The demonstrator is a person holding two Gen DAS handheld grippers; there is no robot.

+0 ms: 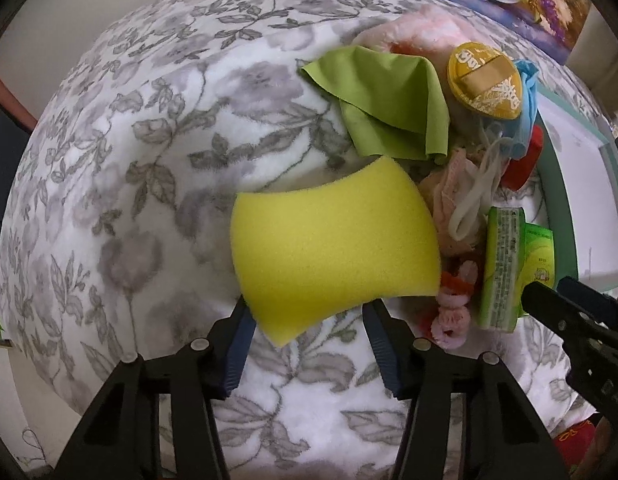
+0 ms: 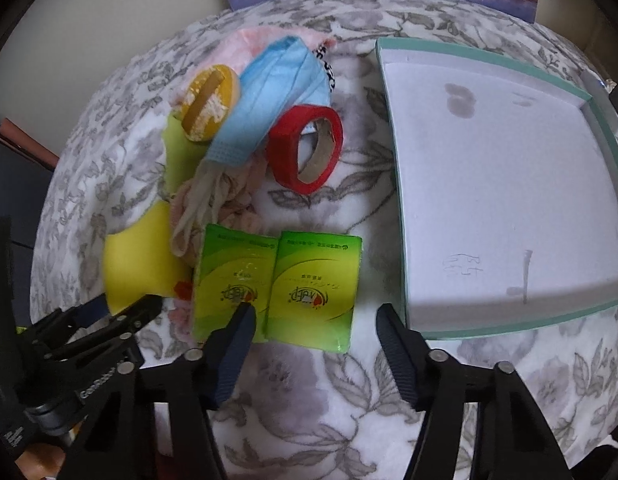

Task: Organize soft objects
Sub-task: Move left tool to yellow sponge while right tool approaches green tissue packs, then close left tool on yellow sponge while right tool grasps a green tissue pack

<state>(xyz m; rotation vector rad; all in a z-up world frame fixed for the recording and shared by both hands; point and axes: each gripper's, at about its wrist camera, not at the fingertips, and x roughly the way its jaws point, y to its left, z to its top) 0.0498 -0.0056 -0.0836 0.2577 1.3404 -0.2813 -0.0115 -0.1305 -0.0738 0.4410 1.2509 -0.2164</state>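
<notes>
On the floral-printed fleece blanket, the shallow white cardboard box with a teal rim lies to the right of the pile. Two green tissue packets lie side by side at the pile's near edge, the yellow foam sponge to their left. Behind them the red tape roll stands tilted beside the blue face mask, with the round yellow powder puff further left.

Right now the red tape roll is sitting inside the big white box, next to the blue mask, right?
Not quite. The red tape roll lies on the flowery blanket, outside the white box, which has nothing in it. It is next to the blue mask, as you said. The right wrist view shows this.
</notes>
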